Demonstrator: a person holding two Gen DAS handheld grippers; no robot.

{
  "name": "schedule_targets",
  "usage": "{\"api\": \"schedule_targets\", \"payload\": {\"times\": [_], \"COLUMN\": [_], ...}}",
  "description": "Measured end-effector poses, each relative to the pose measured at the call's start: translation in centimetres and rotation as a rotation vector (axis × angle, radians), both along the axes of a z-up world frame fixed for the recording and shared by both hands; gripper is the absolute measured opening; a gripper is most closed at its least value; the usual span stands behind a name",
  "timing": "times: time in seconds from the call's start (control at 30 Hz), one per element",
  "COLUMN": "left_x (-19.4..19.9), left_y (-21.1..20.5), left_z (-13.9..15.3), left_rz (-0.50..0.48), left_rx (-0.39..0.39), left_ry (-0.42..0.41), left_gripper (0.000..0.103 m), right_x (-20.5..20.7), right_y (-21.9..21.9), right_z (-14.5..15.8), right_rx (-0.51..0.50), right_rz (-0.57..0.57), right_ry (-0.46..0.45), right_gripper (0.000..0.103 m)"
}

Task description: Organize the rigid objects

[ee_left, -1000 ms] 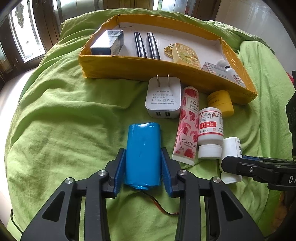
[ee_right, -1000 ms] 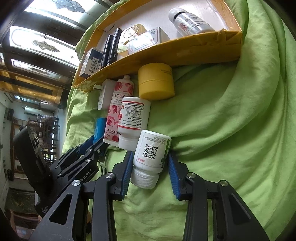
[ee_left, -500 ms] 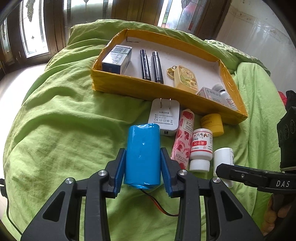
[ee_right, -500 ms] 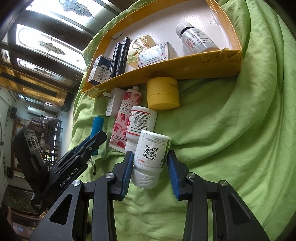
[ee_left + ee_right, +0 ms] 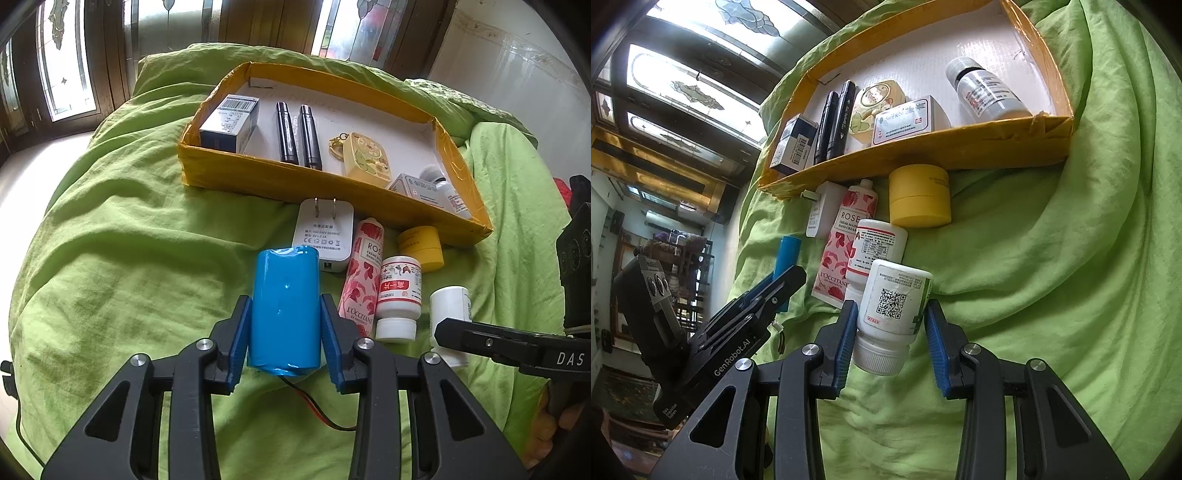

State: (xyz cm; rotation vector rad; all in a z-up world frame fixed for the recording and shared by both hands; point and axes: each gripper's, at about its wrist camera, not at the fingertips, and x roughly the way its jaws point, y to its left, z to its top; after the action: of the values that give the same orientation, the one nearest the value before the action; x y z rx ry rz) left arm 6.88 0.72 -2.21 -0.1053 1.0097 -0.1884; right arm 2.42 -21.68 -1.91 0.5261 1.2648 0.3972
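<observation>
1. Left gripper (image 5: 284, 332) clamped on the blue battery pack (image 5: 283, 308); long axis along the fingers, far end towards the yellow tray (image 5: 306, 182), red and black wires trailing from the near end.
2. Right gripper (image 5: 891, 332) clamped on the white QR-code bottle (image 5: 894, 308); long axis along the fingers, slightly tilted, cap nearest the wrist, base towards the red-labelled bottle (image 5: 875, 247) just ahead.

In the yellow tray (image 5: 295, 181): two black tubes (image 5: 297, 134), two small boxes (image 5: 231, 123), one yellow keychain case (image 5: 365, 157), one clear bottle (image 5: 988, 94). On the bed (image 5: 129, 258): two white pill bottles (image 5: 894, 301), one yellow jar (image 5: 919, 195), one hand cream tube (image 5: 364, 273), one white charger (image 5: 325, 229), one blue battery pack (image 5: 283, 310).
</observation>
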Motion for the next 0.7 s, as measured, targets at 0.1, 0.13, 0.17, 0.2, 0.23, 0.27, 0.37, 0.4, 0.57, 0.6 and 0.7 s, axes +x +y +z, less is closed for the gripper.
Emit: {"api": "schedule_targets", "payload": {"times": [0.1,0.13,0.17,0.2,0.23,0.27,0.37,0.4,0.57,0.6,0.7], "left_x": [-0.03,-0.04,-0.06,-0.08,-0.12,-0.15,-0.29,-0.32,-0.41,-0.42,-0.44], "left_y": [0.07,0.09,0.10,0.12,0.13,0.10,0.00,-0.09,-0.42,-0.44,-0.49], "left_z": [0.10,0.13,0.17,0.20,0.26,0.33,0.48,0.53,0.72,0.74,0.75], "left_rz": [0.001,0.001,0.002,0.001,0.002,0.002,0.000,-0.002,-0.004,-0.002,0.000], "left_rx": [-0.001,-0.001,-0.001,0.000,0.000,0.001,0.016,0.024,0.050,0.052,0.063], "left_ry": [-0.004,-0.006,-0.007,-0.010,-0.012,-0.015,-0.026,-0.030,-0.042,-0.042,-0.046], "left_gripper": [0.034,0.034,0.034,0.034,0.034,0.034,0.034,0.034,0.034,0.034,0.034], "right_x": [0.00,0.04,0.07,0.06,0.05,0.08,0.13,0.10,0.07,0.08,0.11], "right_y": [0.04,0.10,0.13,0.11,0.09,0.12,0.19,0.18,0.22,0.23,0.32], "right_z": [0.10,0.11,0.12,0.14,0.13,0.15,0.20,0.22,0.37,0.41,0.45], "right_rx": [0.001,0.001,0.001,0.000,0.001,0.000,0.000,0.000,-0.002,-0.003,-0.005], "right_rz": [0.000,0.000,0.000,0.000,0.000,0.000,0.000,0.001,0.001,0.001,0.001], "right_ry": [-0.002,-0.003,-0.003,-0.004,-0.003,-0.004,-0.007,-0.008,-0.016,-0.017,-0.021], "right_gripper": [0.033,0.033,0.033,0.033,0.033,0.033,0.033,0.033,0.033,0.033,0.033]}}
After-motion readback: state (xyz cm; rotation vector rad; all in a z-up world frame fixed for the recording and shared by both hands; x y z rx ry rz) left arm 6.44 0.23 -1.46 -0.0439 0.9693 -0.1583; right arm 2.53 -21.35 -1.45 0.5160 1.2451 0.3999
